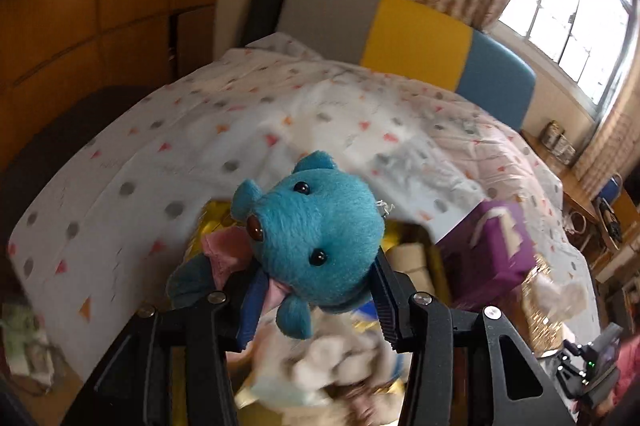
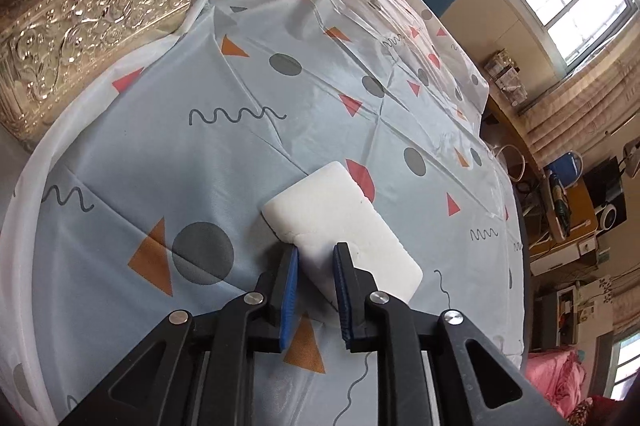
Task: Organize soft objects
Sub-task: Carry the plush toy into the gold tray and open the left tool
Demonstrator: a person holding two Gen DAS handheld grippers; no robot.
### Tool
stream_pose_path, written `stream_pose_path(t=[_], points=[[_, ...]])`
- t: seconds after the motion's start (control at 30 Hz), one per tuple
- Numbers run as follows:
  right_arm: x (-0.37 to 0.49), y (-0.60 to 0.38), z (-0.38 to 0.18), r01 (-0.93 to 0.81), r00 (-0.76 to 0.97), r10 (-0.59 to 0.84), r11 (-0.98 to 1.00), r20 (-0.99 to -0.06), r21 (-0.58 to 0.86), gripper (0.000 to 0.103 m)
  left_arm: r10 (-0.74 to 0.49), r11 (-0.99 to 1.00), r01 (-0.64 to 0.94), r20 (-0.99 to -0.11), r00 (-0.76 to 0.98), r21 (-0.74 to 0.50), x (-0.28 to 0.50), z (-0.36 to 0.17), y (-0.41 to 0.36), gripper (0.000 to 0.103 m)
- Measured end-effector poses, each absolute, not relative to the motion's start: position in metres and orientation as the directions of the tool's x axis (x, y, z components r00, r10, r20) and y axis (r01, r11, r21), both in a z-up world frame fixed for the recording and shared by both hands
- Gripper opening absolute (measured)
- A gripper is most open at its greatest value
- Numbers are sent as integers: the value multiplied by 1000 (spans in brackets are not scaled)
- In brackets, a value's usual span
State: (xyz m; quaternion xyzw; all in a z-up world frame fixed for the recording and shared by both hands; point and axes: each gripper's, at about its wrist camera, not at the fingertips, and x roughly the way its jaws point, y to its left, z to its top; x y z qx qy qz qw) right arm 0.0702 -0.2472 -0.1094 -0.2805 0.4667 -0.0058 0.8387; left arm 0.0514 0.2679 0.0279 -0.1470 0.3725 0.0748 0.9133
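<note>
My left gripper is shut on a blue plush animal with dark bead eyes and a pink scarf, held up above a gold box with several soft items in it. My right gripper is shut on the near edge of a white sponge block, which lies on the patterned tablecloth. The embossed gold box stands at the upper left in the right wrist view.
A purple box sits right of the gold box. White soft items lie blurred below the plush. A grey, yellow and blue headboard stands behind the table. Shelves with clutter run along the right under the window.
</note>
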Motion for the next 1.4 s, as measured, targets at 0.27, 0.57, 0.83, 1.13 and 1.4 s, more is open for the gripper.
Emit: stream_pose_path(t=[0.27,0.57,0.83,1.13,1.4], points=[[69,-244,-112,-245,585,-293,825,-756,-509,18,78,935,-303,-730,679,-182,3,-14,271,50],[68,-244,-113,-239,591,-295,826,-751,-511,17,198,952,-307,-730,654,-17,7,-44,237,59],[70,-243,-113,-221,591,-303,830,-748,-511,17,224,954,-301,-705,673,15,3,-39,226,63],[76,-252,-105,-179,577,-257,887,-776,-426,16,240,953,-301,-664,708,24,-7,-20,214,76],[84,-274,-84,-106,557,-72,982,-828,-156,13,239,954,-298,-657,715,23,-15,-16,208,78]])
